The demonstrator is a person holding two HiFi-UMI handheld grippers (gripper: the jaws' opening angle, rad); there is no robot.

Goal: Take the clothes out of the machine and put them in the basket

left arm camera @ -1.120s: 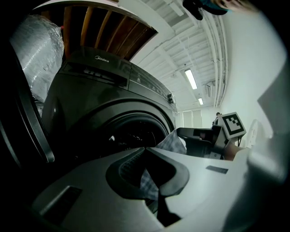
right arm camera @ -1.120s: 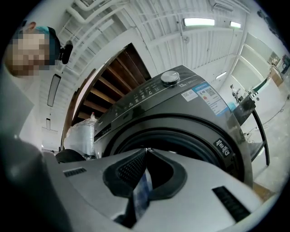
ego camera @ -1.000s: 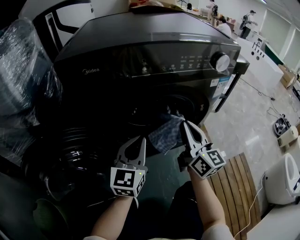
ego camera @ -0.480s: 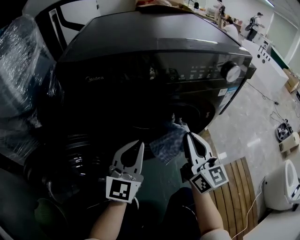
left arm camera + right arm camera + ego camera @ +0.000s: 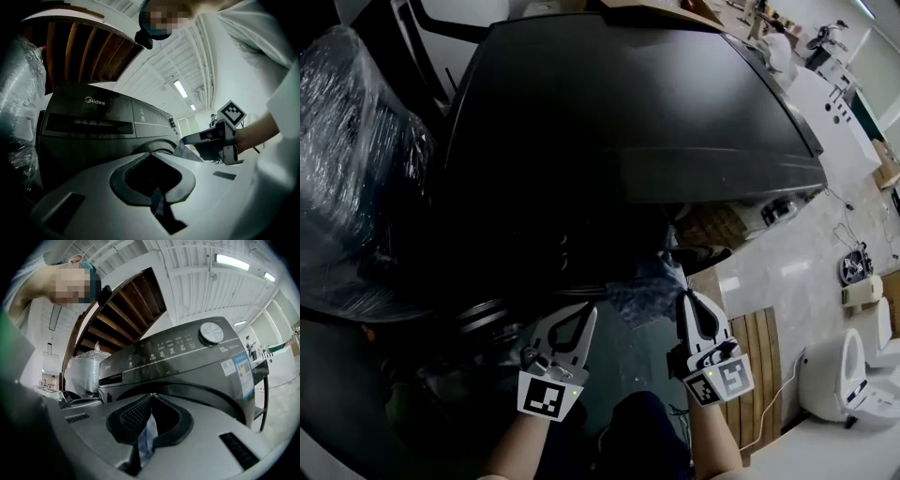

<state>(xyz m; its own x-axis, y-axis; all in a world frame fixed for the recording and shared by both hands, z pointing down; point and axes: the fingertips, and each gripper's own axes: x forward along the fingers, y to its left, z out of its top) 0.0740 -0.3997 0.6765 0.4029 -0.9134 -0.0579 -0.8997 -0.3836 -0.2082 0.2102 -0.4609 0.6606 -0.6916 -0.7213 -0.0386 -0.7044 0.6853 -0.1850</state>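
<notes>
Our left gripper (image 5: 585,312) has its jaws pressed together on a dark strip of the checked cloth (image 5: 645,285). The cloth hangs between both grippers, on the near side of the dark washing machine (image 5: 628,112). To the right, our right gripper (image 5: 686,300) pinches the cloth's other edge.

Blue checked cloth (image 5: 649,286), dark grey machine (image 5: 628,112)

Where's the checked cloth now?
Head view, lower centre: the checked cloth hangs between the left gripper and right gripper, pinched by both, in front of the washing machine.
</notes>
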